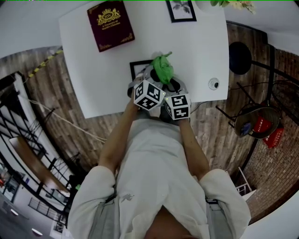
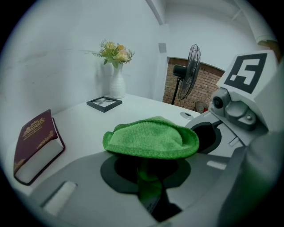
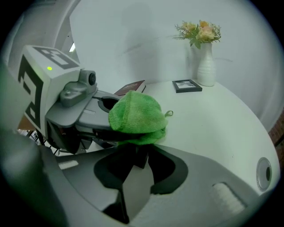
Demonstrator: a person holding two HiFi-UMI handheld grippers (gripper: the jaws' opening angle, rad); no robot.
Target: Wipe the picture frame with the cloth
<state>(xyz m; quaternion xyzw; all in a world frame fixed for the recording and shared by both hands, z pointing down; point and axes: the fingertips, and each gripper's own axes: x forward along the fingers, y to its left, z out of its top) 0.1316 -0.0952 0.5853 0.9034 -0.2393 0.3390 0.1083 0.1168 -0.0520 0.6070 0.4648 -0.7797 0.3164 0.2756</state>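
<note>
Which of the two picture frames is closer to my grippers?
The black frame at the table's near edge, partly hidden by the green cloth. The other frame sits far off beside the white vase.

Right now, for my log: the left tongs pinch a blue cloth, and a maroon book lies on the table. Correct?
Not blue: the cloth in the left tongs is green, as the left gripper view shows. The rest holds.

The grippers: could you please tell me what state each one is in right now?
Left gripper: closed on the green cloth.
Right gripper: closed; whether it pinches the cloth at its tips cannot be told.
</note>
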